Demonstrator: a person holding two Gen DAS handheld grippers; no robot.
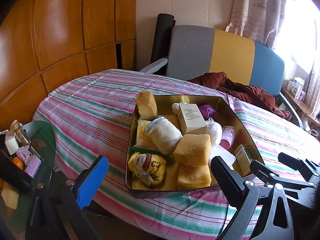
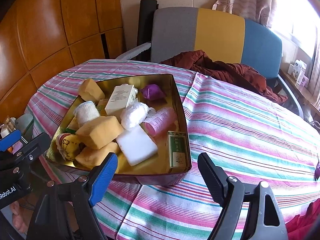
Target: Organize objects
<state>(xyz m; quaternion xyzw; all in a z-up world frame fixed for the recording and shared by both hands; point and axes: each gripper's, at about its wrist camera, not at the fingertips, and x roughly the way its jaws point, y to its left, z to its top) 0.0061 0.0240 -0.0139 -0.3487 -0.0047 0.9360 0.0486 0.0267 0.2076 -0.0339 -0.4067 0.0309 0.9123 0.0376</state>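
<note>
- Both grippers we hold stand with their fingers spread apart and nothing between them: the left gripper [image 1: 158, 182] hangs over the near edge of the gold tin [image 1: 218, 98], and the right gripper [image 2: 158, 178] sits just off the tin's near right corner, above the striped tablecloth [image 2: 250, 120].
- We see the tin resting on the cloth-covered table, open and crowded with things.
- At its near left lies a yellow patterned bundle [image 1: 148, 168], touching a tan sponge [image 1: 193, 150] that is stacked on a second sponge [image 1: 194, 177].
- We find a third sponge [image 1: 147, 106] leaning in the far left corner.
- A rolled white cloth [image 1: 164, 134] lies tilted across the middle, next to a cream box with printed text [image 1: 192, 118].
- Behind that box sits a purple pouch [image 2: 153, 92].
- We note a white plastic-wrapped ball [image 2: 133, 115] between the box and a pink hair roller [image 2: 160, 121].
- A white foam block [image 2: 137, 146] lies flat near the front, just beside a green-labelled box [image 2: 178, 150] that stands against the right wall.
- Beyond the table we see a chair with a grey, yellow and blue back [image 1: 230, 54] and dark red fabric [image 1: 248, 92] heaped on it.
- At far left a small glass side table [image 1: 47, 138] carries a bottle and other small items we cannot make out clearly.
</note>
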